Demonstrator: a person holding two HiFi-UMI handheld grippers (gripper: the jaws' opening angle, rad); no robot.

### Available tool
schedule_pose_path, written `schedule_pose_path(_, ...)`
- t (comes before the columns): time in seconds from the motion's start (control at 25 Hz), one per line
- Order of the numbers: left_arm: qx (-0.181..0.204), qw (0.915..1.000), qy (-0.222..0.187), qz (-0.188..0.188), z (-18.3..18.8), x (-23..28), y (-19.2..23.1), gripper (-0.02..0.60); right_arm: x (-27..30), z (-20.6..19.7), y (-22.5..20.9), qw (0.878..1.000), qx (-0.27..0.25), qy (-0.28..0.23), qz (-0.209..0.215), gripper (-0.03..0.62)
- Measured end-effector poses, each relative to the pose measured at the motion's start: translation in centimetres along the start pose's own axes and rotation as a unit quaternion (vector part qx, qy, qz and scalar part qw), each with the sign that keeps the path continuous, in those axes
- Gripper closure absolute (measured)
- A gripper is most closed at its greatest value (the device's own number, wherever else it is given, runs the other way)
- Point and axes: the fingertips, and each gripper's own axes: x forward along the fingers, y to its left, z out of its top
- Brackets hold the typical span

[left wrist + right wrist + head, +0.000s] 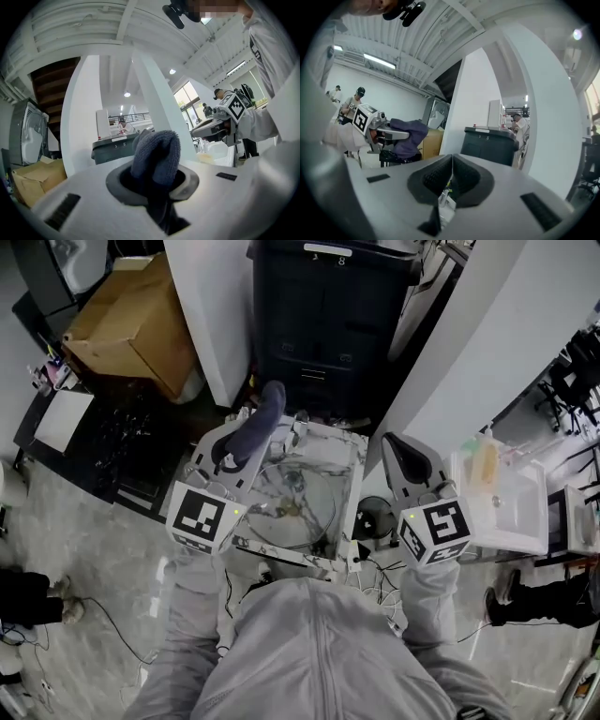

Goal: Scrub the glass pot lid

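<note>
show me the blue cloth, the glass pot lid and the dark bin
blue cloth (157,152), left gripper view, on its folded upper end
glass pot lid (314,514), head view, on the clear glass to one side of its centre
dark bin (323,343), head view, on its front face

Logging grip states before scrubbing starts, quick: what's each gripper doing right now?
Left gripper: closed on a dark blue cloth.
Right gripper: closed, nothing between its jaws.
</note>
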Motion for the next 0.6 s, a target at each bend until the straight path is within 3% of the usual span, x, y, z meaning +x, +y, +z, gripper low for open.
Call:
schedule_pose_path(0.36, -0.020, 0.9995, -0.018, 0.013, 0.6, 0.3, 0.7, 0.511, -0.1, 0.1, -0.2, 1.000, -0.011, 0.009, -0.007, 0.566)
schedule_pose_path(0.6, -0.024, 0.9996, -0.007, 0.009, 0.3, 1.0, 0.8, 0.511, 0.0, 0.0, -0.5, 1.000, -0.011, 0.009, -0.009, 0.566)
